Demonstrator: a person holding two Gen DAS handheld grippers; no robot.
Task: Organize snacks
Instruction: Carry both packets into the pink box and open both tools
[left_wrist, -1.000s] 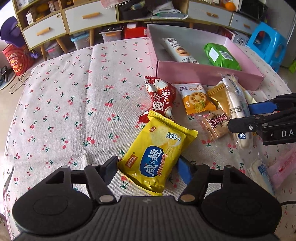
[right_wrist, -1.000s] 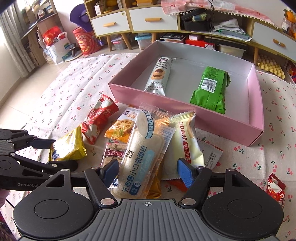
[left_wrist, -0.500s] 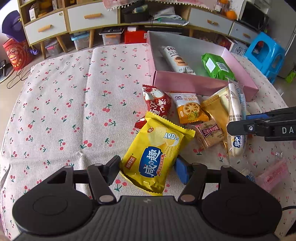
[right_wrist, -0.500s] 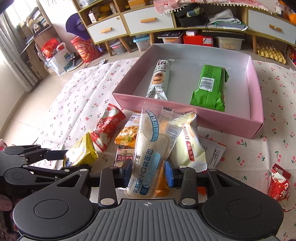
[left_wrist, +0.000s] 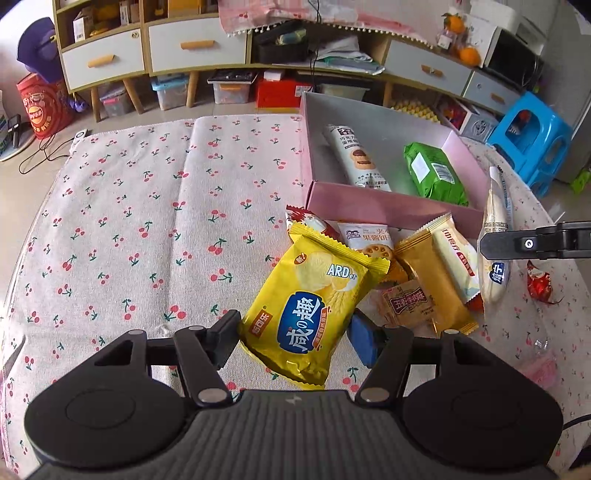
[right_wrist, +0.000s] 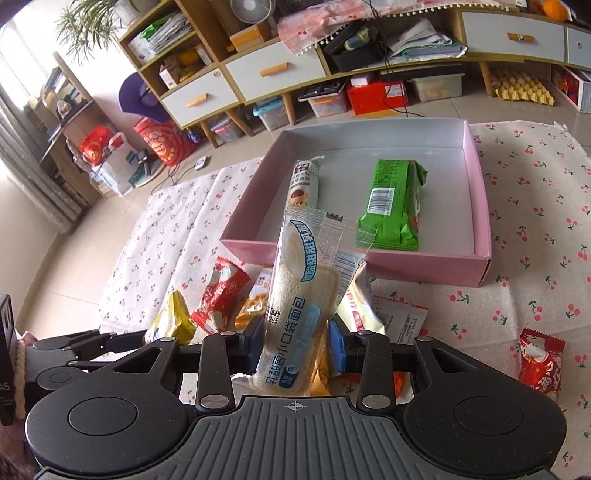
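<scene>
Snacks (left_wrist: 432, 291) heaped before pink box (right_wrist: 480, 206) | left gripper (left_wrist: 295, 334) clamps yellow bag (left_wrist: 310, 310) | right gripper (right_wrist: 295, 345) clamps bread pack (right_wrist: 295, 314)

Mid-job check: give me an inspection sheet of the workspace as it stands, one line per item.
Surface: cherry-print cloth covers the table.
Job's things: pink box holds a green pack and a biscuit tube; loose snack packets lie in front of it.
Clutter: red candy lies apart from the pile.
Grippers: left tongs shut on the yellow chip bag; right tongs shut on the bread roll pack.
Cables: black cord on the floor.
Surroundings: drawer cabinet, blue stool.
</scene>
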